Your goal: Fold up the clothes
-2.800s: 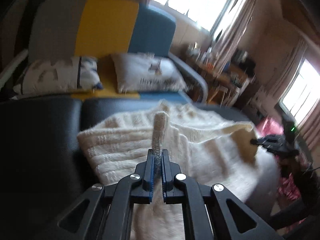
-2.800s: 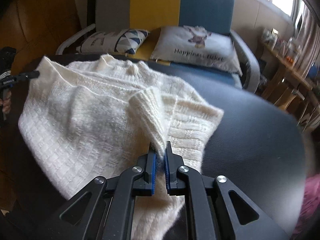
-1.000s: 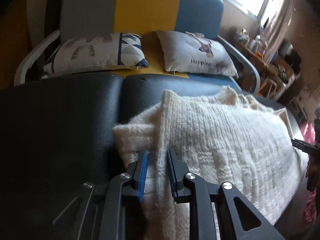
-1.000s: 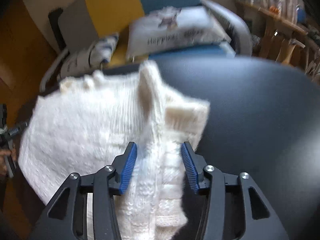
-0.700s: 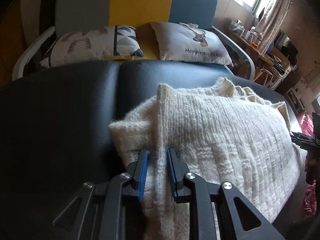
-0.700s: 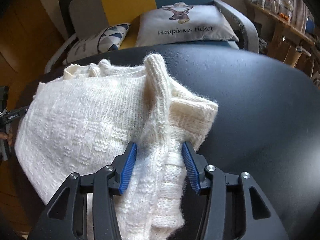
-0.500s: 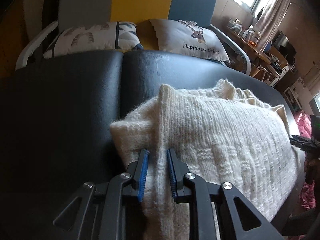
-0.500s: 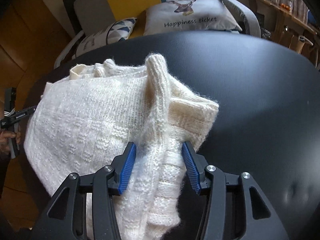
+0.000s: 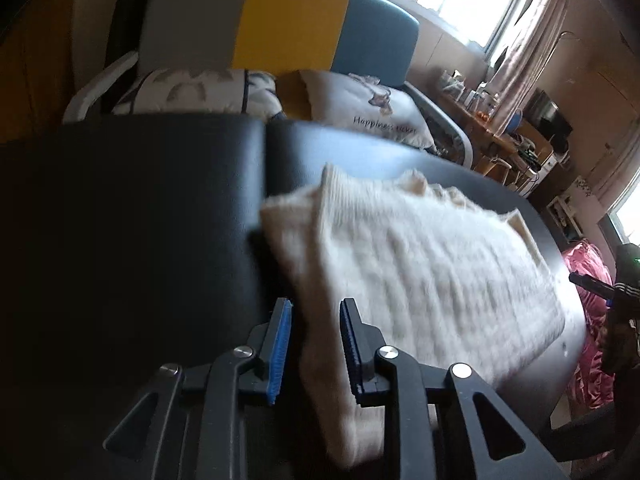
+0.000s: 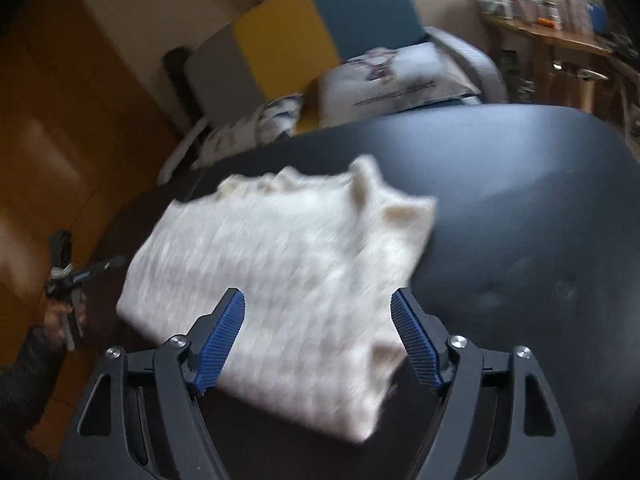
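two claws frame one cream knitted sweater (image 9: 420, 268), folded into a thick rectangle on the black padded bench (image 9: 140, 220). the left claw (image 9: 314, 344) has its jaws opening; the sweater's near left edge runs between the blue pads (image 9: 280, 344), with a gap showing on each side, so the knit is no longer pinched. the right claw (image 10: 318, 338) has its jaws opening wide, and the sweater's near edge lies loose between and just ahead of its pads (image 10: 220, 340), touching neither.

ahead of both claws, past the bench's far edge, stands a sofa (image 9: 288, 28) with grey, yellow and blue back panels, carrying a patterned cushion (image 9: 188, 92) and a printed cushion (image 9: 372, 116) with lettering too blurred to read. from the right claw's view, the left claw appears far off to the left, held by a hand (image 10: 60, 316) in a dark sleeve. both views are motion-blurred.
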Demonstrator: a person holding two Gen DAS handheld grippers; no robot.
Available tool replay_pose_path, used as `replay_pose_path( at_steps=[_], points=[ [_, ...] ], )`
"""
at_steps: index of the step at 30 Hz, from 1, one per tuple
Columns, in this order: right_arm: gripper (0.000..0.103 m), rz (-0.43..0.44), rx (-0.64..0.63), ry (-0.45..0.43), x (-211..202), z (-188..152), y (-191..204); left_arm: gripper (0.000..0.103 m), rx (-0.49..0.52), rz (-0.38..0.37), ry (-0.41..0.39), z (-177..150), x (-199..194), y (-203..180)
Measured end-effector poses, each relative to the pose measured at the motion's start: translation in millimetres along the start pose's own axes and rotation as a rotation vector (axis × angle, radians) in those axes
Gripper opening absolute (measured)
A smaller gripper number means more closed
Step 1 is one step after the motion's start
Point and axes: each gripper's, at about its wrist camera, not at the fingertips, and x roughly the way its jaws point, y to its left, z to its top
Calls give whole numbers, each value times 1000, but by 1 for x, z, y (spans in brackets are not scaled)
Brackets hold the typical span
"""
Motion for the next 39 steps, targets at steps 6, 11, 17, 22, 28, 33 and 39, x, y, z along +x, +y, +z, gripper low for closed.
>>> replay_pose_path(
  at_steps=[6,11,17,22,28,33,39],
  points=[
    [77,-105,37,124,41,-37,-8,25,-101,-84,-3,-39,-3,13],
    [91,-108,33,101,46,-51,-9,27,-99,-181,-15,-48,-3,13],
    [92,-23,73,117,37,-45,-19,27,-82,-197,-56,-43,-12,11],
    [92,156,111,66,-2,-40,-36,28,37,-341,-114,-13,-23,-42],
    [92,176,32,130,-20,-52,-48,28,310,-407,-22,7,28,-162],
    [92,254,-35,146,-10,-53,-53,28,401,-419,76,9,78,-228],
    [92,397,-100,200,31,-38,-49,28,509,-392,131,19,105,-268]
  ],
)
